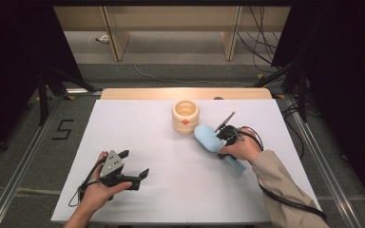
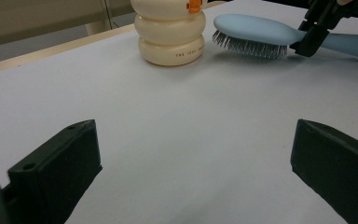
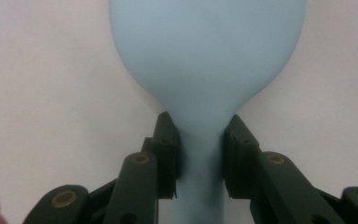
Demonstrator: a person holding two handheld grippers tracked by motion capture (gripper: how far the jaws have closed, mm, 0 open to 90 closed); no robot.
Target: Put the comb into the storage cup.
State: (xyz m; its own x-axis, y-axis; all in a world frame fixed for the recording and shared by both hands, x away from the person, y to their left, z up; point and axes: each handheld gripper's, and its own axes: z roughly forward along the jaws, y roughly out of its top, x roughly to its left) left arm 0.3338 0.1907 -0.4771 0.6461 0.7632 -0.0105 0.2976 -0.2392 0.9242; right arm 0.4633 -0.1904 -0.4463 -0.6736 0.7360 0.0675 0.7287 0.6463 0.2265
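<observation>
The right gripper [image 3: 200,154] clamps the brush [image 1: 209,137] at its neck; its head points toward the holder [image 1: 185,116], just beside. The left gripper [image 1: 135,164], open, sits well nearer the person.

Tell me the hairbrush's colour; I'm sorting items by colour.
Light blue; the hairbrush shows best in the left gripper view.

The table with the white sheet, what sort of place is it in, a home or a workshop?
Most likely a lab or recording studio. The table stands between dark curtains, loose cables trail across the floor, and a taped number marks the floor beside it.
</observation>
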